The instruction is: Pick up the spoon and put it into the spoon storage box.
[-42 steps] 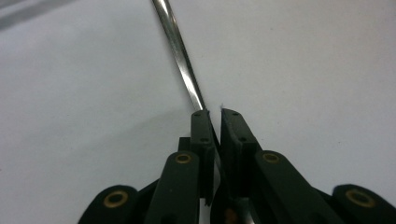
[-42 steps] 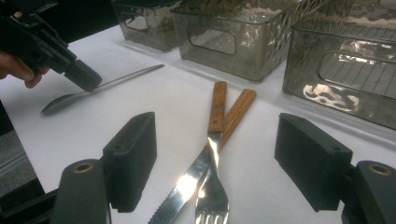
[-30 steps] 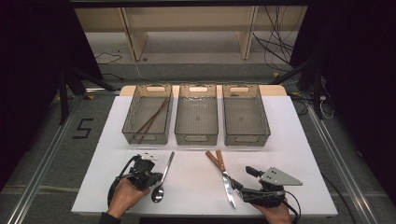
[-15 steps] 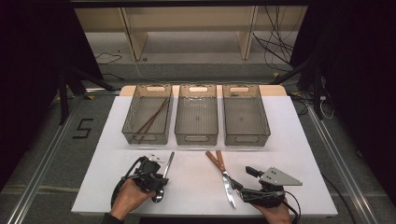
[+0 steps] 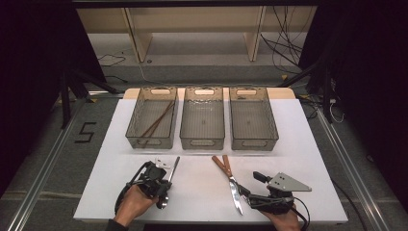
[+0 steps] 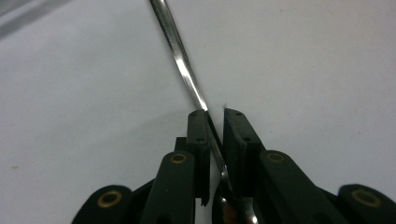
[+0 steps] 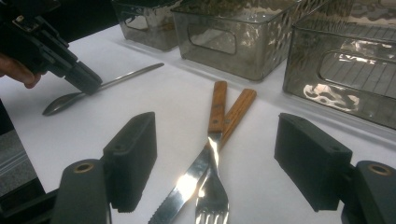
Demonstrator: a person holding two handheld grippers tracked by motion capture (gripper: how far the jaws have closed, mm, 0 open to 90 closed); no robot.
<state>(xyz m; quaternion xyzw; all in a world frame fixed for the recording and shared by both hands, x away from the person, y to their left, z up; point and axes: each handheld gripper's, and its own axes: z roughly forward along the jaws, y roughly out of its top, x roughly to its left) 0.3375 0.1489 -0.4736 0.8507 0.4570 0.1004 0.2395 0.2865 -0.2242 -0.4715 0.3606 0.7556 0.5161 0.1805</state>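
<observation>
Since earlier, left hand-held gripper has shifted onto the spoon, jaws just closing, seemingly pinching its handle; right hand-held gripper gapes wide.

bins: three in a row by the tabletop's far edge
sticks: in the left bin
spoon: near front edge, left
knife and fork: crossed, near front edge, right
</observation>
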